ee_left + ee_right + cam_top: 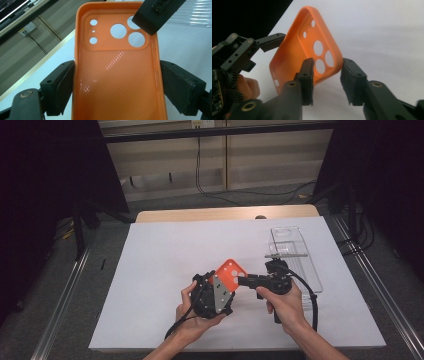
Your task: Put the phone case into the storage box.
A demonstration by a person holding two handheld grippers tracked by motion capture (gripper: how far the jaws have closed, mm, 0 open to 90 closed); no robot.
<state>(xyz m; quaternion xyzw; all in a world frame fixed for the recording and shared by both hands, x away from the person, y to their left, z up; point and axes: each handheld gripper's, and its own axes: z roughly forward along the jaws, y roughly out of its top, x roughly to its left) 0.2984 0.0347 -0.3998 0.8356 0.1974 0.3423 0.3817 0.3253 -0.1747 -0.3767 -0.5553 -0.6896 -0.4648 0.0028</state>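
An orange phone case (117, 75) is held off the white counter (150, 270), gripped across its long edges, with its open inner side shown in both gripper views. Round camera cutouts (125, 32) are grouped at its far end, and its textured inner surface is glossy.

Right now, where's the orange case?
High view: the orange case is held above the white mat, centre-front, clamped across its sides by the left gripper, with the right gripper straddling its camera-end corner.

Even overhead light, dark room edges, glare on orange case (117, 75), soft focus
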